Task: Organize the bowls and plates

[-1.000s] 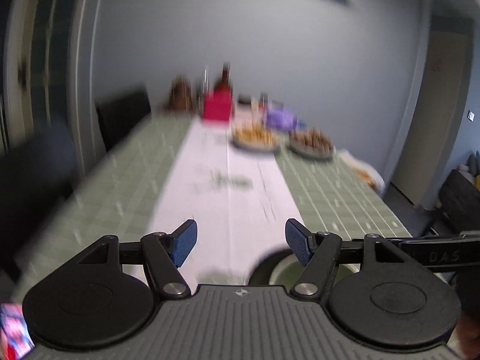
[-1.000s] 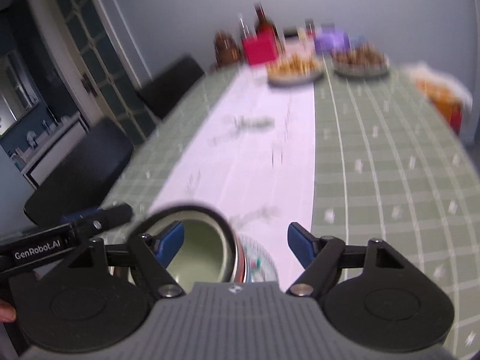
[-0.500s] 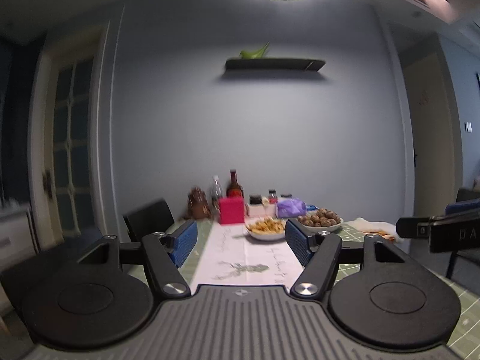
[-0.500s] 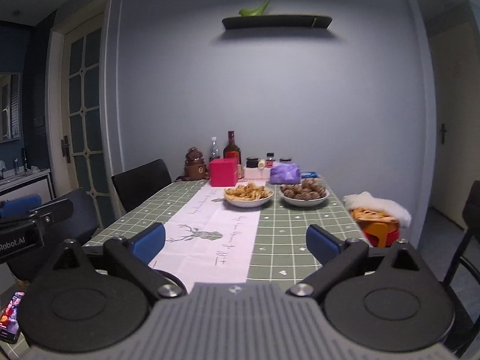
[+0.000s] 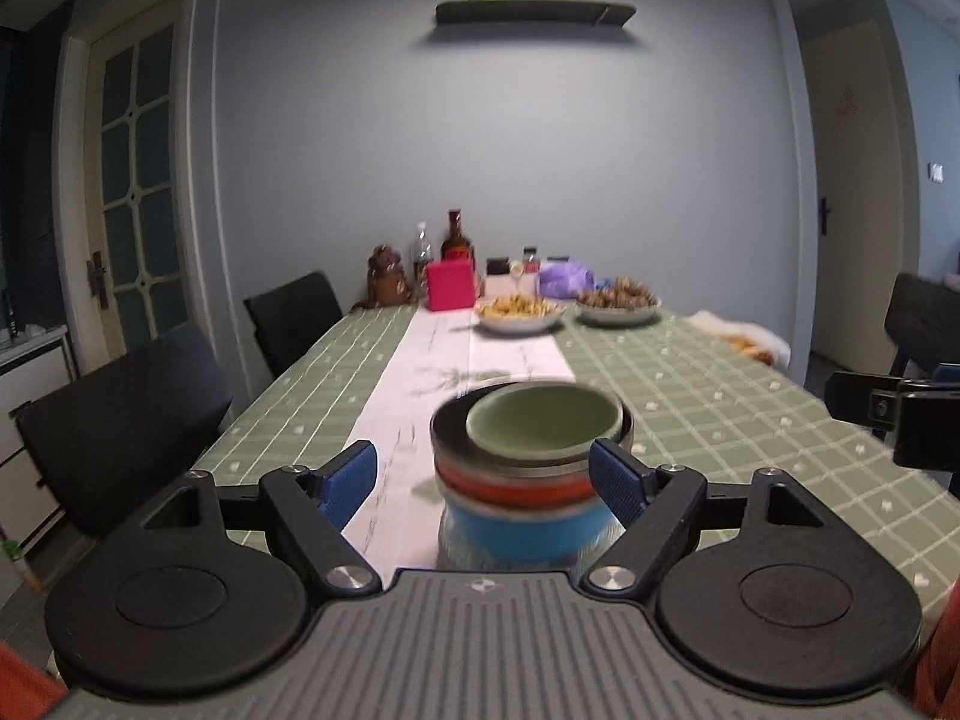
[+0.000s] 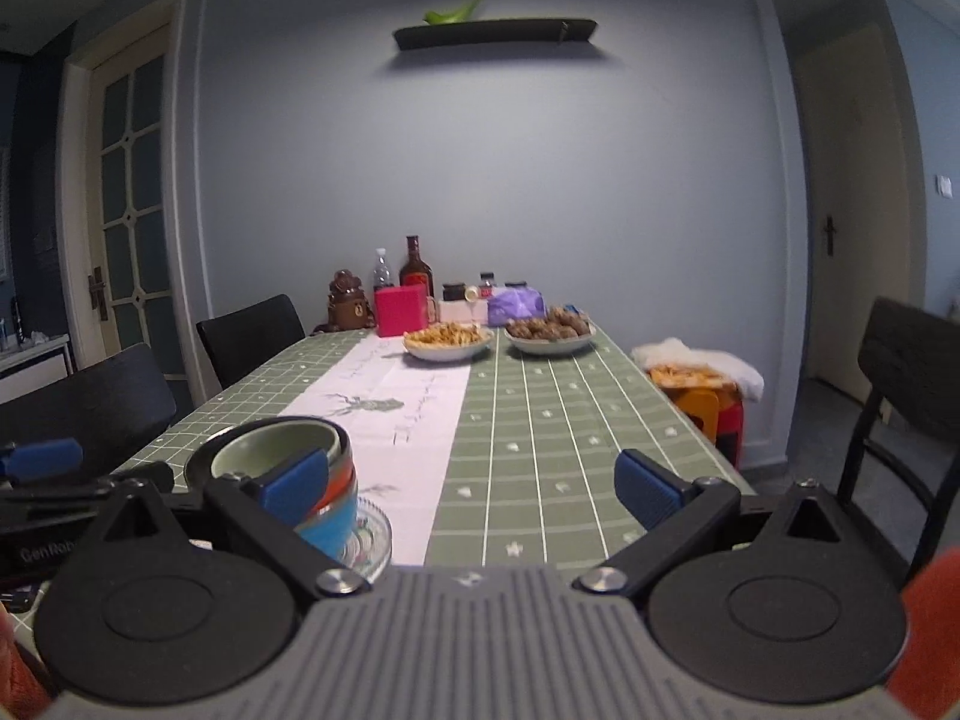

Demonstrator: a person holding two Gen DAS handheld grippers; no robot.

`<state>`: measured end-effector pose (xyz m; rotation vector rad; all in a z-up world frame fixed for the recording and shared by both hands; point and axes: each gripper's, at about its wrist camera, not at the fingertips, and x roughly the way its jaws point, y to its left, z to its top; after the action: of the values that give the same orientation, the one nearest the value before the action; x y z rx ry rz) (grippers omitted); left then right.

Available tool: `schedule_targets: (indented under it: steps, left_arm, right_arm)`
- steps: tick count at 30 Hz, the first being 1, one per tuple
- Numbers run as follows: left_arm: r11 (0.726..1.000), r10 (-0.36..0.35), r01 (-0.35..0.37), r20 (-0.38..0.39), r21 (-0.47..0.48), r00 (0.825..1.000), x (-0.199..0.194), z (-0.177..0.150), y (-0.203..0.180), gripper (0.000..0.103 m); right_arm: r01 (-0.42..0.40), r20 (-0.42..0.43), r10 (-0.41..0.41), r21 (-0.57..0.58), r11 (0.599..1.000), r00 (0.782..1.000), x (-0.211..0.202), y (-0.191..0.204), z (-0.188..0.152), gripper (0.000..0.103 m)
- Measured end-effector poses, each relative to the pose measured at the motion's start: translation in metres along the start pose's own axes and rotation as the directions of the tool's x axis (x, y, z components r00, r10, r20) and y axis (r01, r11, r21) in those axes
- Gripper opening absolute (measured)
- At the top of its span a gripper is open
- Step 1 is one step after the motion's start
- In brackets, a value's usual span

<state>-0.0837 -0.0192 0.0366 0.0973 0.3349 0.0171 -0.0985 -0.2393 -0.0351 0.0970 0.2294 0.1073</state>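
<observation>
Now the bowl stack [image 5: 528,474] stands at the near end of the desk [image 5: 720,396], on the near end of the white runner [image 5: 420,396]. A green bowl [image 5: 543,420] sits on top, inside a dark-rimmed one, with a red and a blue bowl under them; in the right wrist view a glass plate [image 6: 372,534] lies beneath the stack [image 6: 318,480].

The left gripper [image 5: 483,483] has just been opening its jaws; they stand wide apart, with the stack between them and nearer the right pad, though blur hides whether that pad touches it. The right gripper [image 6: 474,480] is also wide open, with nothing between its jaws; the stack stands at its left pad.

Two food dishes [image 6: 447,339] sit toward the far end, just before a pink box [image 6: 401,311] and bottles [image 6: 415,270]. Black chairs [image 5: 120,414] line the left edge.
</observation>
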Motion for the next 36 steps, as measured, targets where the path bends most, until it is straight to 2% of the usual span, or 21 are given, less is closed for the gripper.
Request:
schedule_targets:
  steps: [5, 8, 11, 18, 36]
  left_arm:
    - [1.000, -0.005, 0.007, -0.071, 0.019, 0.997, -0.006, -0.017, -0.005, 0.094]
    - [1.000, -0.020, 0.021, -0.121, 0.010, 0.992, -0.010, -0.026, -0.005, 0.094]
    - [0.999, -0.035, 0.035, -0.130, -0.003, 0.991, -0.015, -0.025, -0.004, 0.094]
    - [1.000, -0.023, 0.024, -0.131, 0.006, 0.991, -0.021, -0.020, -0.007, 0.094]
    - [1.000, -0.016, 0.015, -0.123, -0.006, 0.992, -0.025, -0.018, -0.006, 0.094]
  right_arm:
    - [0.035, -0.096, -0.040, -0.057, 0.998, 0.995, -0.002, 0.004, -0.015, 0.099]
    - [0.018, -0.133, -0.022, -0.030, 0.999, 0.991, -0.006, -0.001, -0.018, 0.099]
    - [0.028, -0.134, -0.033, -0.038, 0.999, 0.990, -0.011, 0.001, -0.018, 0.099]
    - [0.010, -0.111, -0.019, -0.083, 0.997, 0.994, -0.025, 0.014, -0.016, 0.099]
    - [0.016, -0.105, -0.022, -0.057, 0.998, 0.994, -0.028, 0.010, -0.013, 0.099]
